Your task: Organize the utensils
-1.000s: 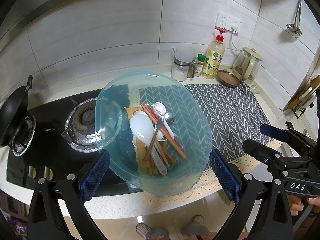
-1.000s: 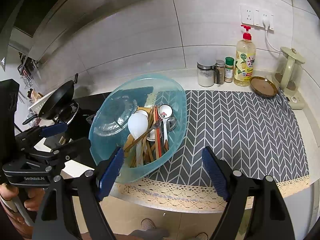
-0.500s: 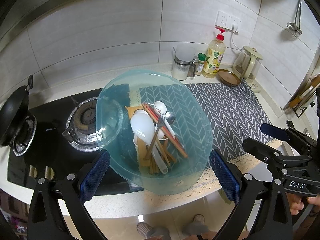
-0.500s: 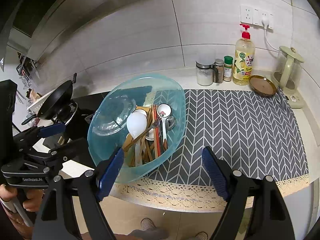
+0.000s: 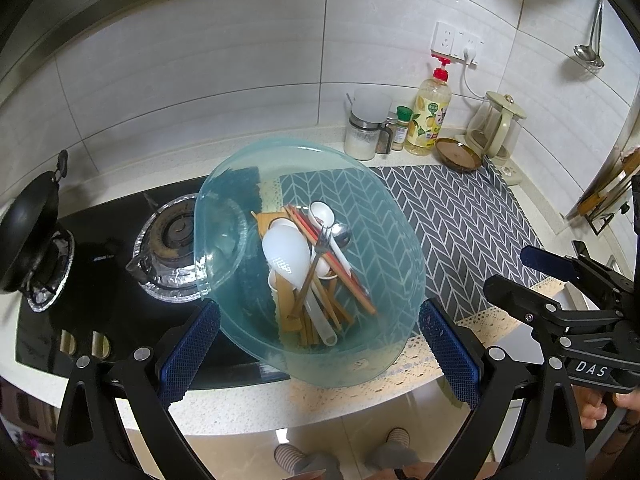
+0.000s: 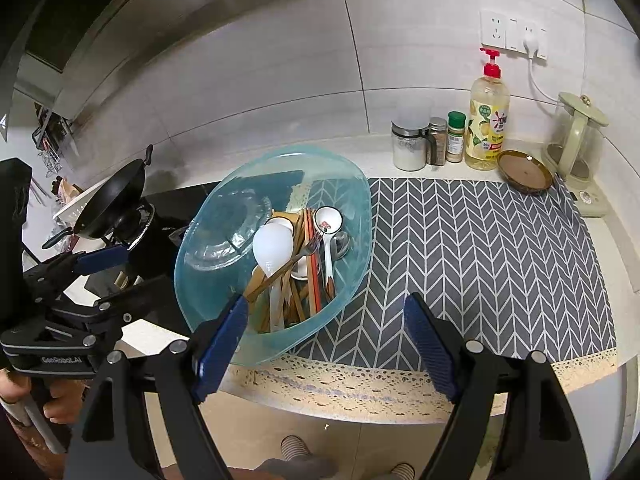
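Little moved over last second: teal basin (image 5: 384, 216) drifts slightly in both views, utensils (image 5: 316, 272) untouched inside, heaped, straddling stove (image 5: 100, 256) and mat (image 6: 480, 248). Left gripper (image 5: 316, 344) spread, empty; right gripper (image 6: 328, 340) likewise. Sorting not begun.

The wooden utensil handles (image 5: 304, 320) lie tangled under the white rice paddle (image 5: 286, 254); bottle label (image 6: 490, 126) print too small to read.

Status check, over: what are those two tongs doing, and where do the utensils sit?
Left tongs open, empty. Right tongs open, empty. Utensils heaped in blue bowl on counter edge. Nothing blocking.
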`<action>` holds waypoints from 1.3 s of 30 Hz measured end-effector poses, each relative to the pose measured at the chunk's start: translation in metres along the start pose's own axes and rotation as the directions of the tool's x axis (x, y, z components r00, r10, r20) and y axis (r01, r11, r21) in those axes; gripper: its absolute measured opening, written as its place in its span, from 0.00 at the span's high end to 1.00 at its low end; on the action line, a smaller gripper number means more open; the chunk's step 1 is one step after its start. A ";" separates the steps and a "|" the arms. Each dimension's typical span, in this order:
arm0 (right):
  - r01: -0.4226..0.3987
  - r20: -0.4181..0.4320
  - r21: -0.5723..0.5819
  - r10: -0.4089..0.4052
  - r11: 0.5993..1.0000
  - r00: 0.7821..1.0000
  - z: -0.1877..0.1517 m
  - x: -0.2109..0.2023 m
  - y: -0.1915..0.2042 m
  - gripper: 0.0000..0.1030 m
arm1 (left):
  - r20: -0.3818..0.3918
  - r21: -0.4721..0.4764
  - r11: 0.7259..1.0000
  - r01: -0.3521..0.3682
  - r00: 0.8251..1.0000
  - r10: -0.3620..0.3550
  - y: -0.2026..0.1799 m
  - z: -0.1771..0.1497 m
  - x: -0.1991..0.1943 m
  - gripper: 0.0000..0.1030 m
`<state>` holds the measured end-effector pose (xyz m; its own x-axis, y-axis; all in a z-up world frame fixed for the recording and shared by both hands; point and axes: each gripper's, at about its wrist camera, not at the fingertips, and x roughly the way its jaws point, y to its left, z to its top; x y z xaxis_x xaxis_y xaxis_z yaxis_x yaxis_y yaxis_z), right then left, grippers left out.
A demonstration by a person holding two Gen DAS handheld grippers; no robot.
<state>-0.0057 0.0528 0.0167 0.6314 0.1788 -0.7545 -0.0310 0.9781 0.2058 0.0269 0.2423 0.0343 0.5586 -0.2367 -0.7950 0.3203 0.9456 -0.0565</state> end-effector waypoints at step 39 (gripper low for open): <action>0.072 -0.042 0.044 -0.070 0.996 0.997 0.000 0.006 -0.008 0.24 | -0.016 0.024 0.992 -0.122 0.992 0.122 0.000 0.001 0.003 0.04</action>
<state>-0.0010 0.0463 0.0106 0.5991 0.1138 -0.7926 0.0489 0.9828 0.1781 0.0292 0.2415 0.0321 0.5812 -0.1156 -0.8055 0.2681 0.9618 0.0554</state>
